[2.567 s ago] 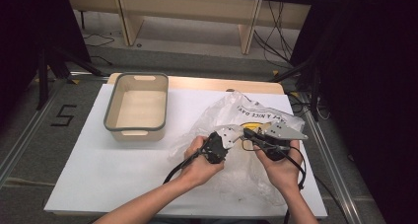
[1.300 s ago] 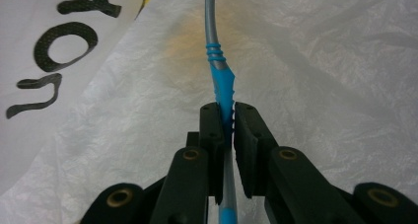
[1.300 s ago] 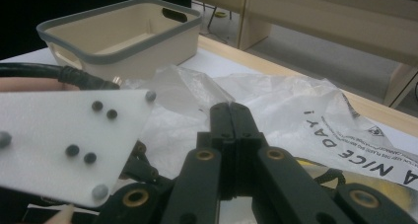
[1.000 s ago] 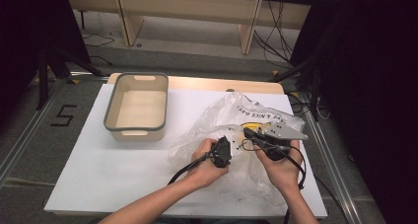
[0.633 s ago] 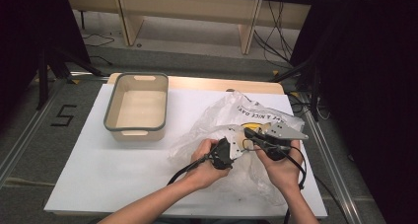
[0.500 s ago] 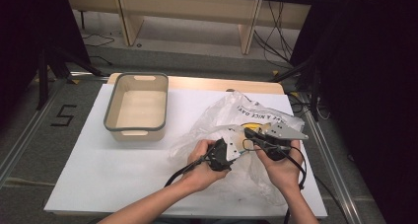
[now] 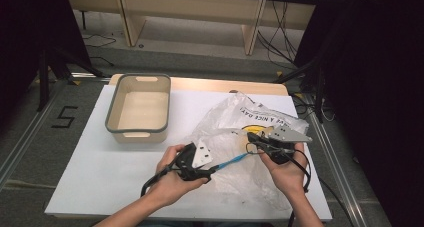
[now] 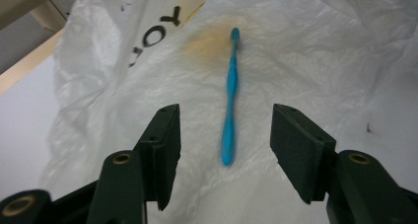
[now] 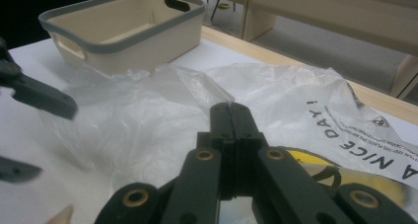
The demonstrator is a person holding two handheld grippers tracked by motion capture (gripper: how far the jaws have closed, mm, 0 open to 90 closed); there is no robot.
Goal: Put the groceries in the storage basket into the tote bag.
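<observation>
Now we are holding the left hand-held gripper with its jaws apart, having just been opening, and the blue toothbrush is lying free between them on the plastic bag spread over the tabletop. Meanwhile our right hand-held gripper is staying clamped on a fold of the bag, its jaws pressed together. We are judging that steadying the film while lifting clear matters most, so the brush stays put.

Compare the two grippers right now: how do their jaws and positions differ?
The left gripper has its jaws apart, just opened, with the blue toothbrush lying free on the bag ahead of them. The right gripper has its jaws pressed together, nothing visible between them. Both hover over the plastic bag.
</observation>
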